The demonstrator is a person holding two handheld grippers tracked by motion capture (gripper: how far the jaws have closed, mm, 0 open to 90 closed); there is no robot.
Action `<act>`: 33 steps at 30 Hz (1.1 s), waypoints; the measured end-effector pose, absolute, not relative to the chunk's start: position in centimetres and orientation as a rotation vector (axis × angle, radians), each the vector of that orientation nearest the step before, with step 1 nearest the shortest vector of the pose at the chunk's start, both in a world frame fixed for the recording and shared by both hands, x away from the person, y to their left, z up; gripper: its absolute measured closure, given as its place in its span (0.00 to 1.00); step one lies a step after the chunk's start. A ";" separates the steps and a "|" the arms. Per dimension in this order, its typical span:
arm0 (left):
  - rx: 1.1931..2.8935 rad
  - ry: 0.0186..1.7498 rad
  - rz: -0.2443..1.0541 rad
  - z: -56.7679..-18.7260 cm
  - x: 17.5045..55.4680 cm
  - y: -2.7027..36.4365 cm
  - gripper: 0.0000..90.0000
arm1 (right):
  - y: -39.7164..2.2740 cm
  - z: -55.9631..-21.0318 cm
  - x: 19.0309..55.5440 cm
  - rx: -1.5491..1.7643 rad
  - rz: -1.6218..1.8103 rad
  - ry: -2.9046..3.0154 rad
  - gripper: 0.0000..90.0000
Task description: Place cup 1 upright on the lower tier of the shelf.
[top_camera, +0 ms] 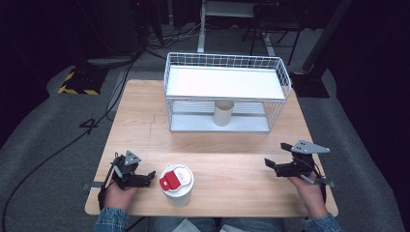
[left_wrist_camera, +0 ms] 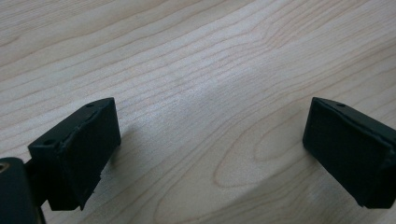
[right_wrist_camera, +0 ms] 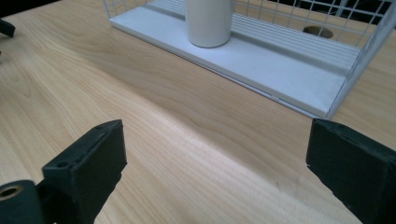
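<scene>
Closest up was a white lidded cup [top_camera: 177,185] with a red tab, sitting at the bench's [top_camera: 145,125] near edge. Left tool [top_camera: 145,178] rested just beside it, jaws spread wide, nothing held. Right tool [top_camera: 272,165] sat near the right edge, also released. Wire rack [top_camera: 225,92] at the far edge had a plain cup [top_camera: 223,112] on its lower shelf.

White cup w/ white lid + red tab [top_camera: 176,182]: upright, near edge of table, left of center, just right of the left gripper. 2nd cup, plain beige/white, no lid [top_camera: 223,112] [right_wrist_camera: 208,21]: upright on lower shelf of white wire rack [top_camera: 275,72] [right_wrist_camera: 299,79], far center of table.
</scene>
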State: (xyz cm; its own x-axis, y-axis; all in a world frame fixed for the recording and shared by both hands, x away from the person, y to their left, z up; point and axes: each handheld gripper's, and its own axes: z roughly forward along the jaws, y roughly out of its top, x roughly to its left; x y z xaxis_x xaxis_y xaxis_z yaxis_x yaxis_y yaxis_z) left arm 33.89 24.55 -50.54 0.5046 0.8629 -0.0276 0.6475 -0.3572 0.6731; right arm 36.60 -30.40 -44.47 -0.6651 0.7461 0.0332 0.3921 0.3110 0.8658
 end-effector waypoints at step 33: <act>2.115 1.233 0.451 -50.6 33.6 24.6 0.05 | -35.0 -50.4 35.3 1.231 1.039 2.291 0.07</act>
State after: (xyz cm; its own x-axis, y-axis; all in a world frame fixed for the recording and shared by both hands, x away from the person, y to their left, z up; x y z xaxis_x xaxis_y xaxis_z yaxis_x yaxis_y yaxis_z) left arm 33.59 24.58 -50.59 0.5007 0.8653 -0.0242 0.6454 -0.3546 0.6765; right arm 35.27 -35.02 -50.42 -0.5672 0.8224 0.0436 0.5748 0.3573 0.7362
